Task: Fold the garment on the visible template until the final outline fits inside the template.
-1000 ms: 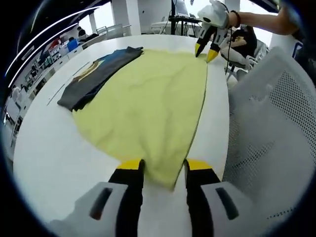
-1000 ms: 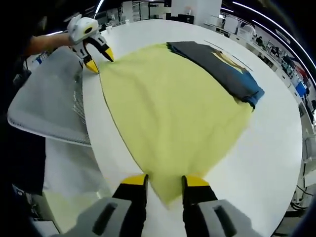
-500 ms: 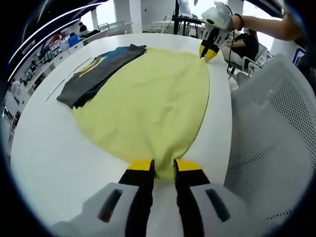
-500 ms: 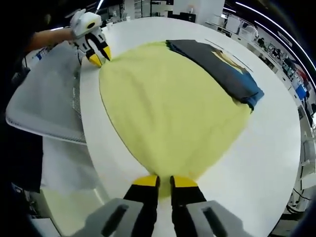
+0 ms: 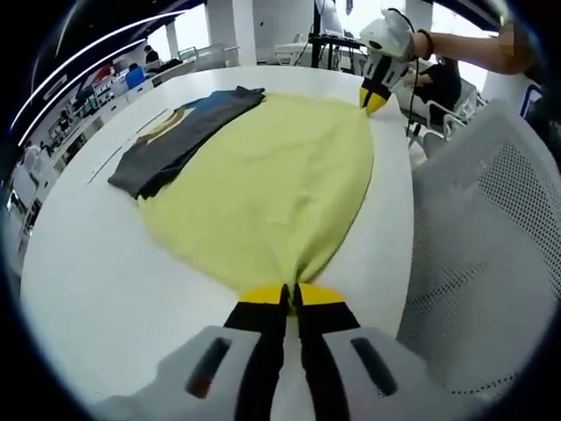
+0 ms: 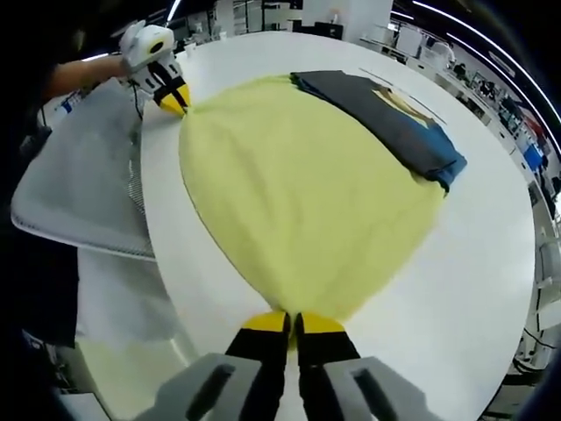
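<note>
Lifting both clamped corners of the pale yellow cloth garment (image 5: 263,184) evenly, your left gripper (image 5: 290,295) and right gripper (image 6: 293,322) avoid wrinkles.

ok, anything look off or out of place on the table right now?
Nothing damaged or spilled. The pale yellow garment lies spread flat on the white table, each near corner pinched by shut tongs: left, right. One oddity: its far edge overlaps a folded dark grey and blue garment, which could get dragged along.
</note>
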Demonstrator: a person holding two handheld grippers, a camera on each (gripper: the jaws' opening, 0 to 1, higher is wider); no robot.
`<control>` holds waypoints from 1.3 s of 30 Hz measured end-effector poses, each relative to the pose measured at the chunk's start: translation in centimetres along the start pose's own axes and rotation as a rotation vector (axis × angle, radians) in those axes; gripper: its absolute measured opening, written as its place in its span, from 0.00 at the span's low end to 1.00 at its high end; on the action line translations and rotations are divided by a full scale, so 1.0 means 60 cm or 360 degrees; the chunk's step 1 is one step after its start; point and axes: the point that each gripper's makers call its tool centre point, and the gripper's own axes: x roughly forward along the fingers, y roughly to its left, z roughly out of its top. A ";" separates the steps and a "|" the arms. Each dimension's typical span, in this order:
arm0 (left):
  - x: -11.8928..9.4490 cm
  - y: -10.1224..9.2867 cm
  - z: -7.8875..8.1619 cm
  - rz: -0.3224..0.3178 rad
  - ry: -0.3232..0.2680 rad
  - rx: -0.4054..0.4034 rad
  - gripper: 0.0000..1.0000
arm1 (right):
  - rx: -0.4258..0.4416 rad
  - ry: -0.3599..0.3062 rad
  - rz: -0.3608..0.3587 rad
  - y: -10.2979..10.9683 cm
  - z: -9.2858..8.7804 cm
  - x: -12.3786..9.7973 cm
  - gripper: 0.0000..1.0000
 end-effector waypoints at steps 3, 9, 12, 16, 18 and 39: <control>-0.003 -0.003 -0.001 -0.0003 0.0003 0.0009 0.01 | 0.0008 -0.0002 0.0005 0.002 -0.001 -0.002 0.00; -0.011 -0.014 -0.008 -0.0023 0.0028 0.0049 0.00 | 0.0044 -0.0016 0.0028 0.014 -0.005 -0.006 0.00; -0.014 -0.019 -0.012 -0.0037 0.0042 0.0062 0.00 | 0.0049 -0.0012 0.0047 0.023 -0.007 -0.008 0.00; -0.020 -0.027 -0.017 -0.0055 0.0055 0.0064 0.00 | 0.0058 -0.0004 0.0078 0.035 -0.010 -0.011 0.00; -0.023 -0.032 -0.021 -0.0073 0.0063 0.0043 0.00 | 0.0059 0.0004 0.0095 0.042 -0.011 -0.014 0.00; -0.067 -0.071 -0.022 -0.0158 0.0161 0.0078 0.00 | -0.0006 0.0024 0.0208 0.078 -0.004 -0.049 0.00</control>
